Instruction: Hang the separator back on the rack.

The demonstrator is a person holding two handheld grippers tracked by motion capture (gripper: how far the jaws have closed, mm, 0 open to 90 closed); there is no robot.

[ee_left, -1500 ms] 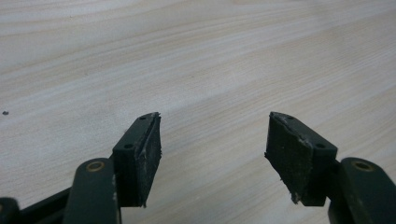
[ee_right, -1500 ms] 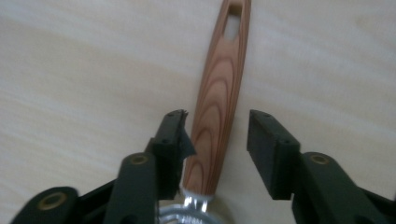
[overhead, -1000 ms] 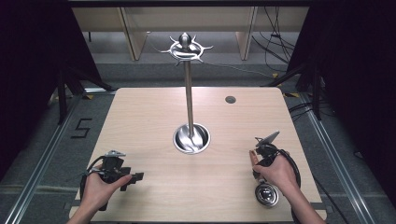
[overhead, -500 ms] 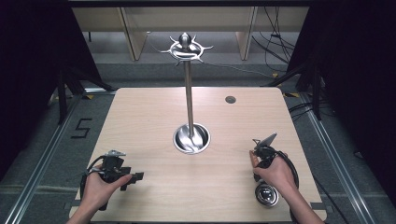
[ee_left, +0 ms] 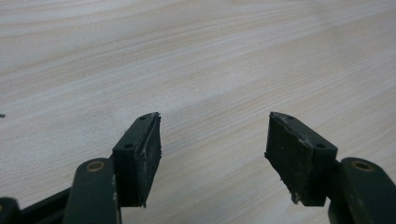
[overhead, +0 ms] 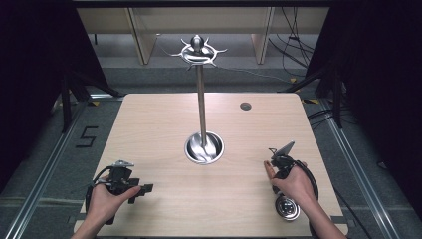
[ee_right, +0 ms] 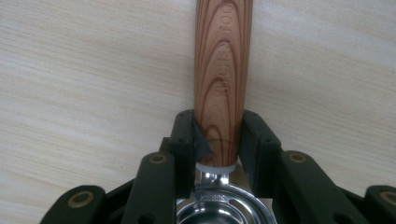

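Since the earlier frame the right gripper [ee_right: 218, 140] has been closing its jaws, which now clamp the brown grained wooden handle [ee_right: 223, 79] of a polished steel strainer-like utensil [overhead: 287, 207] lying flat at the near right of the pale wooden table [overhead: 164, 124]; gripping near the steel collar should steady a lift, perhaps toward the chrome hook stand [overhead: 201, 99]. Engraved lettering on the handle is unreadable. The left gripper [ee_left: 212, 144] rests agape, empty.
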